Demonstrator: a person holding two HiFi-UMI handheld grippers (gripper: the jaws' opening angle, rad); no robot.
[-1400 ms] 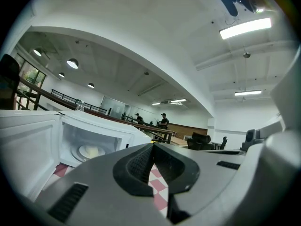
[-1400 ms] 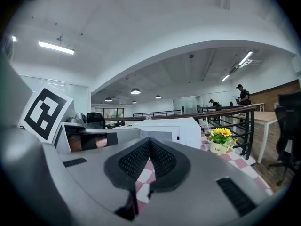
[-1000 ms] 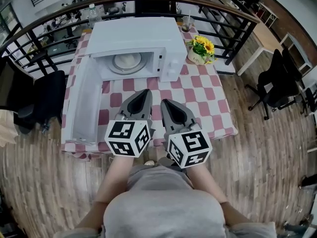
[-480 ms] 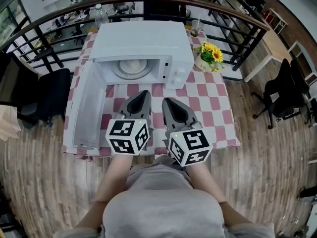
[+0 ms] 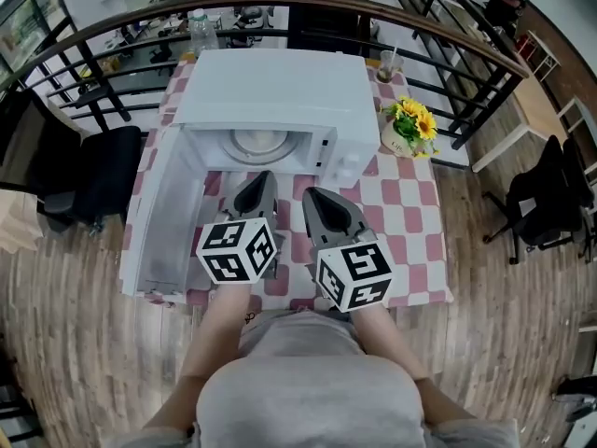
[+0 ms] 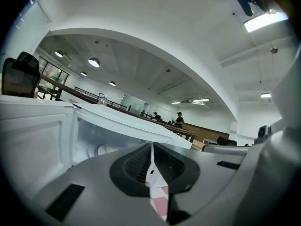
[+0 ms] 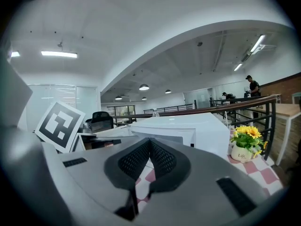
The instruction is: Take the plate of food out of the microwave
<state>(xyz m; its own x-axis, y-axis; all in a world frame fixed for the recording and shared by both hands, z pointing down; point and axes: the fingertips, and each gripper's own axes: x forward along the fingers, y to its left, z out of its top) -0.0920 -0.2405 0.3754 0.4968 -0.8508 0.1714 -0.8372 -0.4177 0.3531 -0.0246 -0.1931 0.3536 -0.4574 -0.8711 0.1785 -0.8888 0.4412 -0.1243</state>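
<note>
Plate of food (image 5: 260, 142) inside microwave (image 5: 280, 82), door (image 5: 168, 222) open, flowerpot (image 5: 400, 141) beside; left hand-held gripper (image 5: 259, 178) and right hand-held gripper (image 5: 312, 195) closed, empty.

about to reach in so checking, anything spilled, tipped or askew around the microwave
Nothing stands out. The microwave has its door swung open at the left, the plate sits centred inside, and the flower pot stands upright on the checked cloth.

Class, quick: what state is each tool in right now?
Left tool: shut, holding nothing.
Right tool: shut, holding nothing.
</note>
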